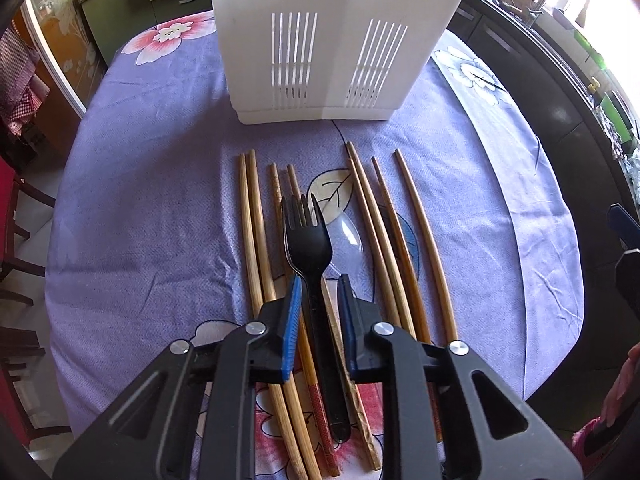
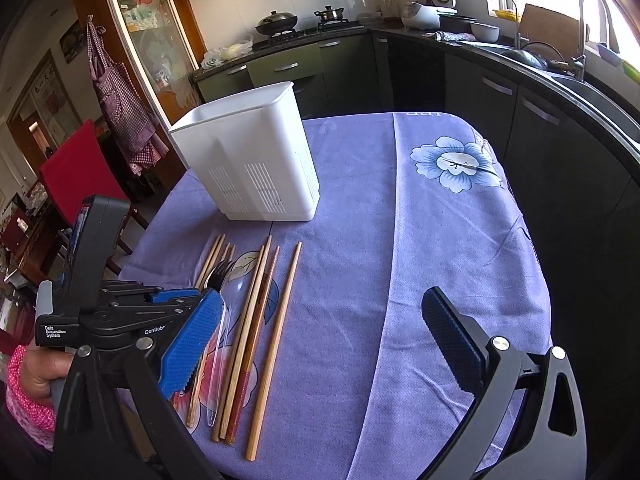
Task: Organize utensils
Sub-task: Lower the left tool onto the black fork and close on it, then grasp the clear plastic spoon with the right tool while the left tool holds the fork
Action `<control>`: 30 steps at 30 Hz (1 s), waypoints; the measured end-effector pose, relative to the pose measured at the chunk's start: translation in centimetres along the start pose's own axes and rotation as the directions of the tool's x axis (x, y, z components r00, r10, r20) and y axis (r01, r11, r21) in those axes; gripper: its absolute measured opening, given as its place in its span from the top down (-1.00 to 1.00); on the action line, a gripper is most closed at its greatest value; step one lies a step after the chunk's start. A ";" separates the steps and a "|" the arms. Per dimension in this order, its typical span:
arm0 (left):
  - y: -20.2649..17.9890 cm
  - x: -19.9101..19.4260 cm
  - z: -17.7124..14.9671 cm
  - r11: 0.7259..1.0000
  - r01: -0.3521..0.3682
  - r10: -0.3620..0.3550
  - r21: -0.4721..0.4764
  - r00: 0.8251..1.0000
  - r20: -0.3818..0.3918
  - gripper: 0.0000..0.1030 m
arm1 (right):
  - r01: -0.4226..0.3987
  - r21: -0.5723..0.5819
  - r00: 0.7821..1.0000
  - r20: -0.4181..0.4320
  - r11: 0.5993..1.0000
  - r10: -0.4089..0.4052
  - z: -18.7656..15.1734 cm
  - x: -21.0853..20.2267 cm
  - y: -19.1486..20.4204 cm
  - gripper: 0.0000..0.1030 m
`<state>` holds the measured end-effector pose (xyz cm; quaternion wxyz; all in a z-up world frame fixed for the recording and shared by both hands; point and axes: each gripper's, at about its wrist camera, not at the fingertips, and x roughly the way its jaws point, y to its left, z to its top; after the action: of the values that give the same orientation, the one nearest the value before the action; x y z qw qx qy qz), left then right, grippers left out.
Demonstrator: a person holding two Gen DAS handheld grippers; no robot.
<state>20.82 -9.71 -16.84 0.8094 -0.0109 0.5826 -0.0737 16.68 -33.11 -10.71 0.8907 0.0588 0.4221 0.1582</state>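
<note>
I am narrowing the left gripper (image 1: 318,304) around the black plastic fork (image 1: 310,240), which is lying among the chopsticks (image 1: 256,216) before the white caddy (image 1: 336,40); pads not yet pinching. It is looking light, stiff, slippery, so I am aiming mid-handle

"GenRobo", "Data Acquisition System", left claw (image 2: 208,300)

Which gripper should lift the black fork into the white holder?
Left. Its gripper straddles the black fork handle, fingers close either side. The right gripper gapes over bare cloth, beside the chopsticks. White holder stands just ahead.
</note>
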 end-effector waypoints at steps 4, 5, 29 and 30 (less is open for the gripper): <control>-0.1 0.5 -0.1 1.000 -0.009 0.009 -0.003 1.000 -0.024 0.65 | -0.005 -0.001 1.000 0.000 1.000 0.005 0.1 0.0 0.0 -0.93; -0.2 0.6 -0.2 1.000 -0.009 0.009 0.000 1.000 -0.028 0.65 | -0.006 -0.001 1.000 0.001 1.000 0.006 0.2 0.0 0.0 -0.93; -1.1 -0.4 0.1 0.999 0.002 -0.003 0.052 1.000 0.006 0.83 | -0.029 -0.027 0.998 -0.050 0.999 0.028 0.0 0.9 0.6 -0.93; -1.0 -0.7 0.1 0.999 0.000 -0.001 0.051 1.000 0.016 0.83 | -0.022 -0.045 0.998 -0.067 0.999 0.019 0.0 1.2 1.0 -0.92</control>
<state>20.58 -10.61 -16.01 0.8140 0.0090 0.5740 -0.0885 17.17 -31.79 -11.36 0.8756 0.0373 0.4471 0.1788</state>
